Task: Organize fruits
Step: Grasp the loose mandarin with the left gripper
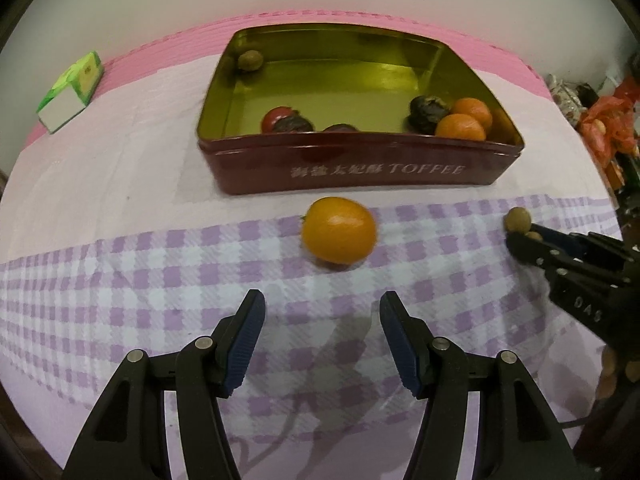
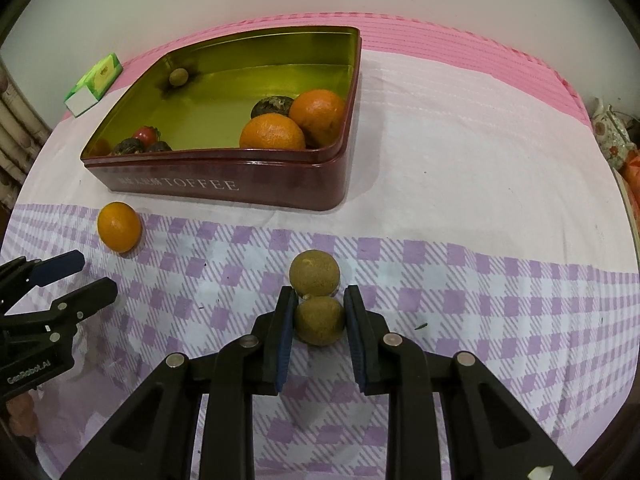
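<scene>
Just in front of the tin (image 2: 224,184), whose long side runs left to right, the right tool (image 2: 318,312) brackets a brown fruit (image 2: 320,320) without clamping, while the left tool (image 1: 320,308) gapes empty near an orange (image 1: 339,229).

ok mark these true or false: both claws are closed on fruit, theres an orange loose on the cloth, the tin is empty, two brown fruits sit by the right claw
1. Both claws are closed on fruit: false. The left claw is open and empty; the right claw brackets a brown fruit with small gaps showing.
2. An orange lies loose on the cloth: true.
3. The tin is empty: false. It holds oranges and dark fruits.
4. Two brown fruits sit by the right claw: true, the second just beyond.
</scene>
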A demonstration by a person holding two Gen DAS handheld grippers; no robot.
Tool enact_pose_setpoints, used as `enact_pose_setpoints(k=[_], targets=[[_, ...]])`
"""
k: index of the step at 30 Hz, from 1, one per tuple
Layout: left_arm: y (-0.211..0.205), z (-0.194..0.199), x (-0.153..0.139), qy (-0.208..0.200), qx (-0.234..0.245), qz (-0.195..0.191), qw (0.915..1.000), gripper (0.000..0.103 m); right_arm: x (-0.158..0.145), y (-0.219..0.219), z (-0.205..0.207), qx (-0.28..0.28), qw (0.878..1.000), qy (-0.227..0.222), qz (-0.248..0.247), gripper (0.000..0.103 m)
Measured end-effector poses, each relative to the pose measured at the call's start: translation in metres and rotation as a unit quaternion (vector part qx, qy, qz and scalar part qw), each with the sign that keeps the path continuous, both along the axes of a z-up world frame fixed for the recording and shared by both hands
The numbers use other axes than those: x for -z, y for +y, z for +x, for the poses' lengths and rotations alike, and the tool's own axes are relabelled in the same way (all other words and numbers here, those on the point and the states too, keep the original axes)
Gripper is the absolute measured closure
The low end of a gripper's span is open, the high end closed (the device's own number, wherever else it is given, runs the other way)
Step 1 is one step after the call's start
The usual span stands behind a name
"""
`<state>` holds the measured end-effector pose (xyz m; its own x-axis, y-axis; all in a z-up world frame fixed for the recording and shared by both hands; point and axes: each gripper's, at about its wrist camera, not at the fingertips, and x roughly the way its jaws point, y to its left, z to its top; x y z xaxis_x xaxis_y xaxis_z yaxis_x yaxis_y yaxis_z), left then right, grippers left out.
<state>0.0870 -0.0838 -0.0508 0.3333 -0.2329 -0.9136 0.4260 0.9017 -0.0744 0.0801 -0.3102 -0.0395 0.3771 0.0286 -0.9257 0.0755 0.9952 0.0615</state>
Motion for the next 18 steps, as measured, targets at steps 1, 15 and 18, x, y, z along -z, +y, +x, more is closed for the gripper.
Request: enact_pose_setpoints(k=[1,15,18], targets=[[-0.006,0.002,0.001,-0.002,0.003,0.001,1.0000,0.043,0.000,0.000,0.002,-0.003,1.000,0.000,-0.001,0.079],[-0.041,0.022,0.014,-0.008,-0.001,0.016,0.9998,0.043,0.000,-0.002,-0.001,0.001,1.000,-0.003,0.005,0.079],[-0.053,0.026,0.017,-0.012,-0.001,0.023,0.9997,0.043,0.000,-0.001,0.000,0.001,1.000,-0.004,0.004,0.079]])
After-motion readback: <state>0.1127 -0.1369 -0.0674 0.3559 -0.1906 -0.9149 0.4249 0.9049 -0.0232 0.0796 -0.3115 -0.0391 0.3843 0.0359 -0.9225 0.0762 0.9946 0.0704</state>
